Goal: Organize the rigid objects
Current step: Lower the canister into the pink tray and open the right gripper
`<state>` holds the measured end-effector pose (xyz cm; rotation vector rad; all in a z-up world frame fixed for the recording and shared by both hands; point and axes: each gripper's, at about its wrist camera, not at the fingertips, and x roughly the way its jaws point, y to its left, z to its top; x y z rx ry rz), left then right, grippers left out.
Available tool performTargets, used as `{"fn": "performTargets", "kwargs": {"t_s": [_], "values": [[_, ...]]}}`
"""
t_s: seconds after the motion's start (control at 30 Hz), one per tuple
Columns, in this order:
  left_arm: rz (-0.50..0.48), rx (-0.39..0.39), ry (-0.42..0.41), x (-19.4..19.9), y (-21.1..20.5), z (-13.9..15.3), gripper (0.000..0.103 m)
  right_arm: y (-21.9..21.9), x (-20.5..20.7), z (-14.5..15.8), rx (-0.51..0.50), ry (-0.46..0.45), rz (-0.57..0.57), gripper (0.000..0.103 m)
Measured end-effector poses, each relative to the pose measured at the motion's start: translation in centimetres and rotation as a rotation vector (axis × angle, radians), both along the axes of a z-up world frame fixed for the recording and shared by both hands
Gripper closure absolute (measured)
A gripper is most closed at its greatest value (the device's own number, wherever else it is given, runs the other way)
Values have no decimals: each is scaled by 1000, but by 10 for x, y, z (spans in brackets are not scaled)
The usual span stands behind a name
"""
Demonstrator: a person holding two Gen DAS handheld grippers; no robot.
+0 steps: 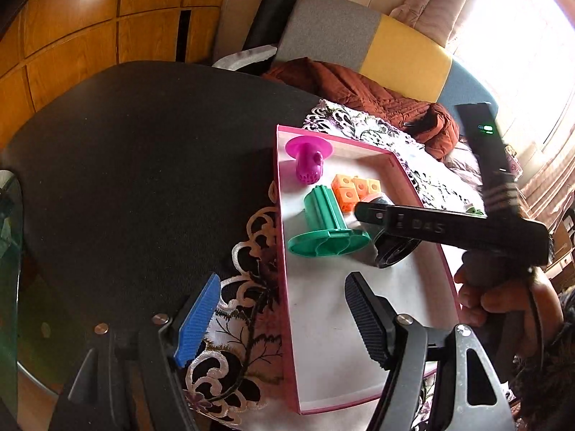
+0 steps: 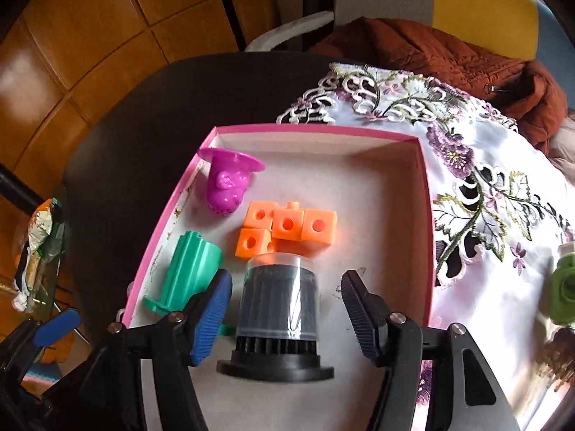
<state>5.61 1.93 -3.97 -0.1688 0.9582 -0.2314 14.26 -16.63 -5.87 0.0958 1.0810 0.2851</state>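
Black cylinder (image 2: 276,309) lies between right gripper's (image 2: 287,312) parted fingers (image 2: 210,318).

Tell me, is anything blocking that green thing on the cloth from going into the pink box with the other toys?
Nothing visible blocks it. The green object sits on the embroidered cloth, outside the pink box. Only that side wall lies between them, so it must be lifted over. The box floor behind the wall is bare beside the black cylinder.

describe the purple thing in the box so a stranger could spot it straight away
Find the pink-rimmed box on the lace cloth. In its far left corner lies a magenta strainer, a flared rim on a perforated cup. It is the only purple piece, beyond the orange cubes.
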Motion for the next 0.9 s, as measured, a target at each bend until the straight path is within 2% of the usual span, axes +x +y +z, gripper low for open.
{"fn": "performTargets", "kwargs": {"t_s": [0.23,0.5,0.9], "values": [[3,23,-24,-4,-1,8,31,-12,-22,26,3,-91,-29,25],[-18,48,-45,-11,-8,17,31,-31,-57,51,-44,-211,-57,17],[-67,93,-56,-21,-31,22,31,-96,-95,73,-92,-298,-162,15]]}}
